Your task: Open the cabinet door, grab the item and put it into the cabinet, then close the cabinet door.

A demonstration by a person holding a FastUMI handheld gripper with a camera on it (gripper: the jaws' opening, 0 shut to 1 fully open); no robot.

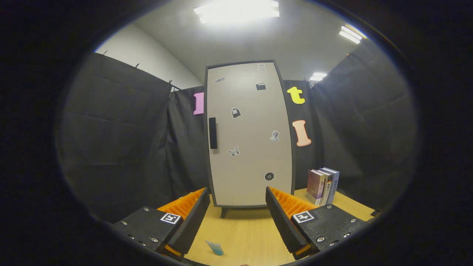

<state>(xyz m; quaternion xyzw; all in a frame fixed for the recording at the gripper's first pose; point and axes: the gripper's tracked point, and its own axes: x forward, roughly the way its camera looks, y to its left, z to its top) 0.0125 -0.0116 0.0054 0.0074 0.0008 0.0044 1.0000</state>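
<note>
The cabinet door (249, 135) looks stiff and light; I would take it by the dark handle (213, 133) on its left edge. My gripper (236, 218) is wide open and holds nothing.

A wooden table (240, 232) carries a closed cabinet (249, 136), upright books (322, 186), and a small blue item (215, 247).

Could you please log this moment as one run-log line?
gripper: open, holding nothing | cabinet door: closed, beyond fingers | handle: untouched | small blue item: on table between fingers | books: right of cabinet
</note>
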